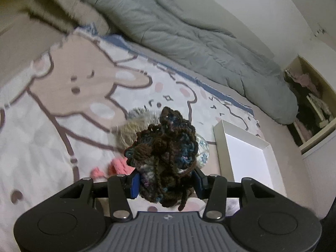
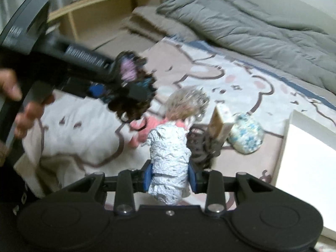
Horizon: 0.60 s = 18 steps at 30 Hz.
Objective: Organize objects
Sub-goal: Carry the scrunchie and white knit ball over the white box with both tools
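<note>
My left gripper is shut on a dark brown and blue crocheted piece, lifted above the bed. That same piece and the left gripper show blurred at the left of the right wrist view. My right gripper is shut on a pale blue-white crocheted piece. Below them on the cartoon-print blanket lie a pink knitted item, a fuzzy beige and grey item, a floral pouch, a dark brown crocheted item and a small upright box.
An open white box sits on the bed at the right. A grey duvet is bunched along the far side by the wall. A wooden shelf stands beyond the bed. A person's hand holds the left gripper.
</note>
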### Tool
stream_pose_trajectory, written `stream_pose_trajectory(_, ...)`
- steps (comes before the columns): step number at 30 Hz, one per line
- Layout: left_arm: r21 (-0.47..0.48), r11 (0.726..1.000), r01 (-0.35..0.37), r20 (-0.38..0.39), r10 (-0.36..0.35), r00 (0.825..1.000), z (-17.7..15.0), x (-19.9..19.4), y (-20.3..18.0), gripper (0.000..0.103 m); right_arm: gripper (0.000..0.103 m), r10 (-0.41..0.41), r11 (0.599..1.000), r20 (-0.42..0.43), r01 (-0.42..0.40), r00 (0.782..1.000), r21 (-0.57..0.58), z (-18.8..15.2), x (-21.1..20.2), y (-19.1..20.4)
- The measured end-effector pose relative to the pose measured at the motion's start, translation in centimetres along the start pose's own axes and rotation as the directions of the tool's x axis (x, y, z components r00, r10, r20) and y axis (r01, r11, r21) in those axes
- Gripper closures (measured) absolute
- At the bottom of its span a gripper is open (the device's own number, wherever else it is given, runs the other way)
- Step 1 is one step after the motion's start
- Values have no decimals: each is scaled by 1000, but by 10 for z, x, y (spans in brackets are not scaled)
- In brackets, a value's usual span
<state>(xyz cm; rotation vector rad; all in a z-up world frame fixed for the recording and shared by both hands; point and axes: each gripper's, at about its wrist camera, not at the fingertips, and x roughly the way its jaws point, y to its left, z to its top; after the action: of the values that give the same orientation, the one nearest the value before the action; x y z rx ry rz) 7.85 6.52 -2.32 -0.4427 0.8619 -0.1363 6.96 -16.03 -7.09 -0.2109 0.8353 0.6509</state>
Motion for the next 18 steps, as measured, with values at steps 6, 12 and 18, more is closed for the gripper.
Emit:
stream_pose_trajectory(6, 73, 997, -19, 40, 16, 999, 0, -11, -11, 54, 67, -52, 994, 89, 43, 995, 100, 9, -13, -15)
stream_pose_trajectory(12, 120, 992, -26, 72, 17, 997, 4, -16, -22, 54, 67, -108, 981, 156, 80, 982, 178, 17, -26, -35)
stream_pose_trajectory(18, 178, 984, -1, 106, -18, 994, 20, -19, -52, 54, 67, -156, 968, 235, 102, 959, 228, 31, -54, -56)
